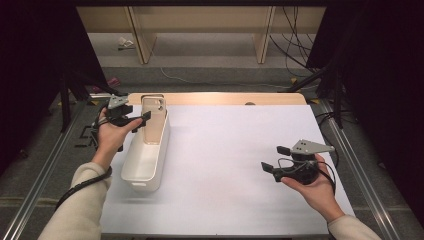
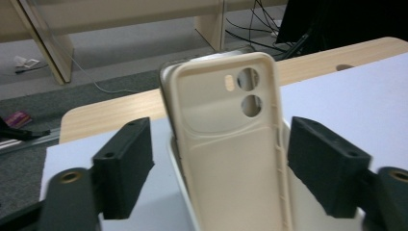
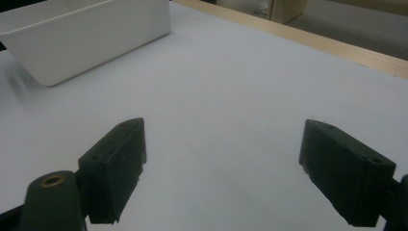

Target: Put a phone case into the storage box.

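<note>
Nearest the person, at the table's right side, the right gripper (image 1: 274,159) is held low over the white table cover (image 1: 225,165), its jaws spread wide with nothing between them; in the right gripper view bare white cover is seen between the two black jaws. Farther off on the left, a white oblong plastic bin (image 1: 145,157) is set lengthwise on the cover, near its left edge. At the bin's far end a beige phone case (image 1: 153,119) is propped upright, leaning against the end wall, with its open inner side and two round camera holes turned toward the left gripper (image 1: 140,117). That gripper is held just beside the bin's far end, and its jaws are spread wide on either side of the case without pressing on it, a gap being visible at each side in the left gripper view. Beyond the cover, the table's wooden edge (image 1: 215,98) is seen.
</note>
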Demonstrator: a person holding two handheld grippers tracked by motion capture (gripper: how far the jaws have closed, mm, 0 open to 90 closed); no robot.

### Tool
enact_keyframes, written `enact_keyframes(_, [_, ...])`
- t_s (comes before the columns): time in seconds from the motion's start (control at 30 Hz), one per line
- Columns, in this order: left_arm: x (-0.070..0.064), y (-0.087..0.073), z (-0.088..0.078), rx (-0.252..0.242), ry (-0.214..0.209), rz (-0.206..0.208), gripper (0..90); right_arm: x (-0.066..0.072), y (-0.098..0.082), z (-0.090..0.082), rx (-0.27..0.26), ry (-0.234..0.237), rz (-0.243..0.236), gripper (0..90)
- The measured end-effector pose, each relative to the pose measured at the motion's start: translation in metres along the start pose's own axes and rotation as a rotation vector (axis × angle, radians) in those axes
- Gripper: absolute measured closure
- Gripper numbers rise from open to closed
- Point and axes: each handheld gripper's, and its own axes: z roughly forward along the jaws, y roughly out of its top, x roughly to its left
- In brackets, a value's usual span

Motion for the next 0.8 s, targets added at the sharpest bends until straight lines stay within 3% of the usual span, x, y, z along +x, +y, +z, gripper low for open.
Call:
enact_keyframes(0.47, [-0.032,-0.001,-0.025,-0.021,-0.090,0.078,13.8,0.000,0.000,0.000,0.001,0.001,0.001,17.1])
enact_keyframes(0.8, [-0.057,-0.014,-0.041,-0.041,-0.157,0.084,13.5,0.000,0.000,0.000,0.003,0.000,0.000,17.0])
